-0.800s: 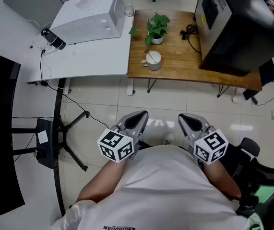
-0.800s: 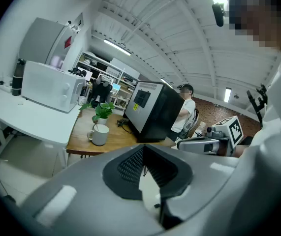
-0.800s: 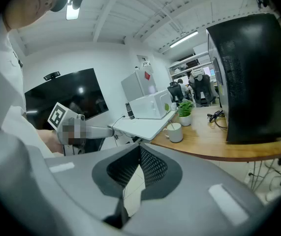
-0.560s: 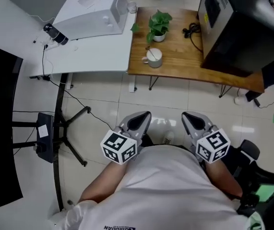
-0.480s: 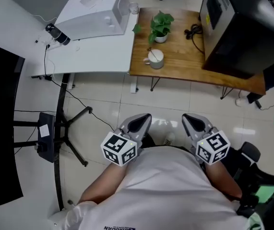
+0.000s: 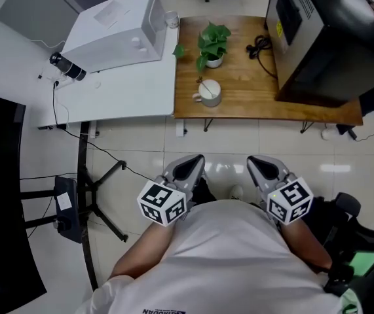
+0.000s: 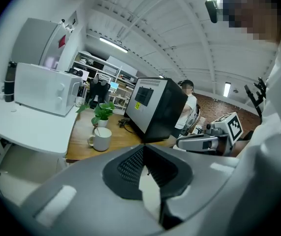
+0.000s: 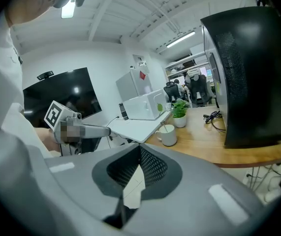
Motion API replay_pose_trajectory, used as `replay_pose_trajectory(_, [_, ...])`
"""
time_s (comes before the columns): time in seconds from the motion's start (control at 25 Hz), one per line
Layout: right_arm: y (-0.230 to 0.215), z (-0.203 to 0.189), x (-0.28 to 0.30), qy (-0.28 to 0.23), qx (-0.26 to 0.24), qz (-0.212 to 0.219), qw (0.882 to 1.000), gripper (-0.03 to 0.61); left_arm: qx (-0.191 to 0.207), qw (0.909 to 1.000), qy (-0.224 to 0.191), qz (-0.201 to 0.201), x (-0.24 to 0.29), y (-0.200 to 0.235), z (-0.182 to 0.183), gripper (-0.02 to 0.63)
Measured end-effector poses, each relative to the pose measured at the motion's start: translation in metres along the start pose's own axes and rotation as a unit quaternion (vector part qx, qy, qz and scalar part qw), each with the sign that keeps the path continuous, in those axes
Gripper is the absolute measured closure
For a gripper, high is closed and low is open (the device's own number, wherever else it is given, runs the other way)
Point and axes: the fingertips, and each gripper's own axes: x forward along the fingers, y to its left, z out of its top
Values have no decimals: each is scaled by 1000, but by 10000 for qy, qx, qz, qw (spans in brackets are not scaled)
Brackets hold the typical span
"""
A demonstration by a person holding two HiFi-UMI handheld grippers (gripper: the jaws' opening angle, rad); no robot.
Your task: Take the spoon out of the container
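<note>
A white mug point(image 6: 209, 91) stands near the front edge of the wooden table point(image 6: 239, 103), with the spoon point(image 6: 202, 84) leaning in it. The mug point(image 7: 101, 138) and spoon point(image 7: 95, 130) show in the left gripper view, and the mug point(image 8: 169, 135) with spoon point(image 8: 163, 128) in the right gripper view. My left gripper point(image 6: 185, 165) and right gripper point(image 6: 265, 165) are held close to the person's chest, well short of the table. Both are shut with nothing between the jaws.
A potted plant point(image 6: 211, 44) stands just behind the mug. A large black box point(image 6: 324, 38) fills the table's right side, with a black cable point(image 6: 259, 44) beside it. A white microwave point(image 6: 111, 31) sits on the white desk point(image 6: 108, 90) at left. A black stand point(image 6: 82, 195) is on the floor.
The head view has shifted slightly, so the tables sit a little differently in frame. Both grippers stay at the chest, unchanged.
</note>
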Motion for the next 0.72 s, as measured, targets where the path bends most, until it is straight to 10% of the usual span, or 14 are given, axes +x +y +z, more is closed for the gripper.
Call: replay_pose_trajectory(0.72, [-25, 97, 140, -126, -107, -644, 9978, 571, 436, 9966, 74, -693, 45, 145, 102, 609])
